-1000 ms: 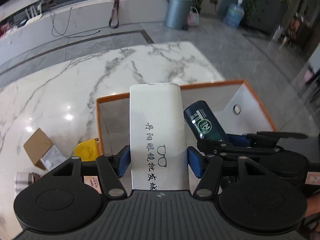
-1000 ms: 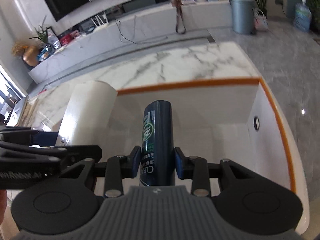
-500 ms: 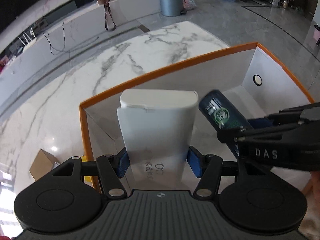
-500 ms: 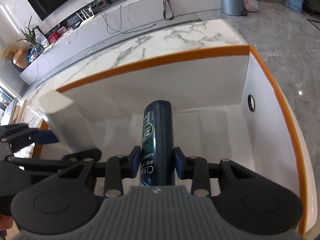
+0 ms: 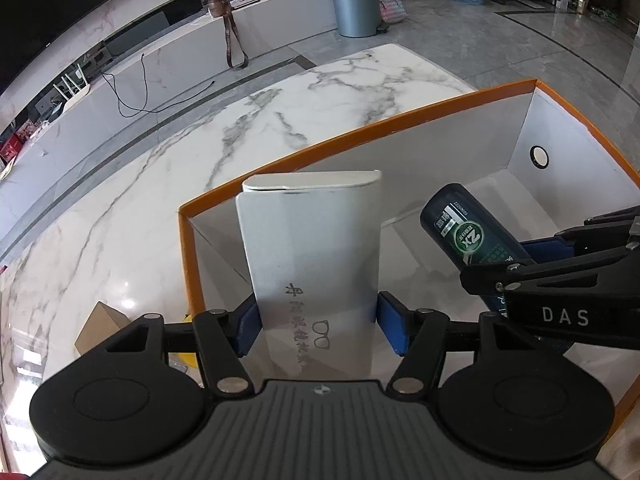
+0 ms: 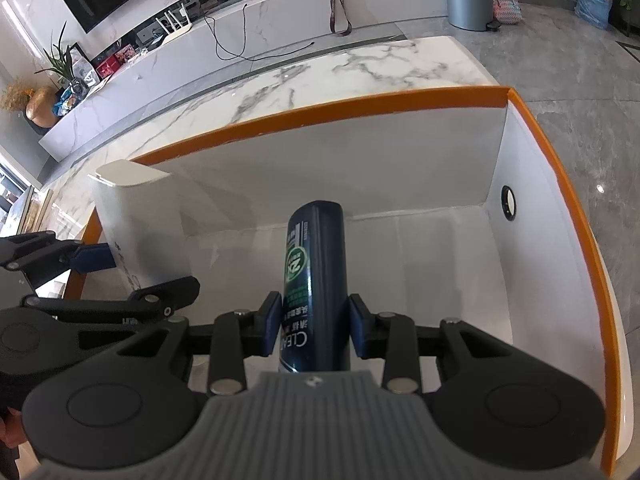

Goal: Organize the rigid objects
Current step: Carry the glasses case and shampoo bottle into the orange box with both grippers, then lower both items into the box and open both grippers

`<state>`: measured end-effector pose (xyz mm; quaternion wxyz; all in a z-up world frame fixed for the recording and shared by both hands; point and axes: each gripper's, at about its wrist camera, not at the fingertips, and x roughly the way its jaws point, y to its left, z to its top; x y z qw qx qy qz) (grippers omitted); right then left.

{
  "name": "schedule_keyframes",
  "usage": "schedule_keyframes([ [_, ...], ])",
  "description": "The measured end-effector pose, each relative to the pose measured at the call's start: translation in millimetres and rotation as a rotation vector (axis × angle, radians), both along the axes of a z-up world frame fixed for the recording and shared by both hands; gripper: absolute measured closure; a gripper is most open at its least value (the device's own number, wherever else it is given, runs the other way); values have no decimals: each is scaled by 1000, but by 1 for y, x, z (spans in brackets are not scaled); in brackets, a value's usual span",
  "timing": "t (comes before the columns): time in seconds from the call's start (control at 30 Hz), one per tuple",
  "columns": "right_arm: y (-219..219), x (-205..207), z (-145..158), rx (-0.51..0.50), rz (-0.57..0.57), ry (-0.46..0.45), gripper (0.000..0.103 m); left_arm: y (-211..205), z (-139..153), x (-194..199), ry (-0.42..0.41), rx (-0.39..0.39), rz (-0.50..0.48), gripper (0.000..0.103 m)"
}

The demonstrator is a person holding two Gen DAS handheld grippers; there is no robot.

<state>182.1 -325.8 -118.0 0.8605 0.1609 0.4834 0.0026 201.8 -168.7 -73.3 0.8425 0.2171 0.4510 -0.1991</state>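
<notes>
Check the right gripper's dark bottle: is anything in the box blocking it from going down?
Nothing visible does. The box floor ahead of the dark bottle looks bare; the white case in the left gripper sits off to its left.

Case (image 5: 312, 248) left of bottle (image 5: 464, 228), both over box (image 5: 360, 136).

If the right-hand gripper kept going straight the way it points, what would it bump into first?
Probably the white inner far wall of the orange-rimmed box. The dark blue bottle clamped in the right gripper would meet it first, though depth is unclear.
</notes>
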Motion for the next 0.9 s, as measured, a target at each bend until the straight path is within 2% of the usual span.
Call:
schedule_keyframes([
  [0.27, 6, 1, 0, -7, 16, 6, 68, 10, 8, 0, -17, -41, 8, 27],
  [0.43, 9, 3, -1, -15, 27, 21, 67, 35, 28, -4, -41, -178, 54, 30],
  [0.47, 9, 4, -2, -15, 27, 27, 67, 41, 32, -4, -48, -197, 71, 31],
  [0.5, 10, 5, -3, -16, 28, 34, 67, 48, 36, -5, -49, -225, 83, 38],
  [0.67, 20, 13, -6, -26, 44, 72, 67, 73, 49, -4, -48, -283, 143, 39],
  [0.73, 26, 16, -8, -26, 44, 99, 67, 81, 49, -3, -43, -301, 165, 44],
  [0.83, 32, 25, -10, -7, 37, 133, 67, 88, 42, 3, 28, -314, 173, 55],
  [0.9, 38, 32, -12, -11, 41, 146, 67, 92, 36, 5, 47, -325, 186, 63],
])
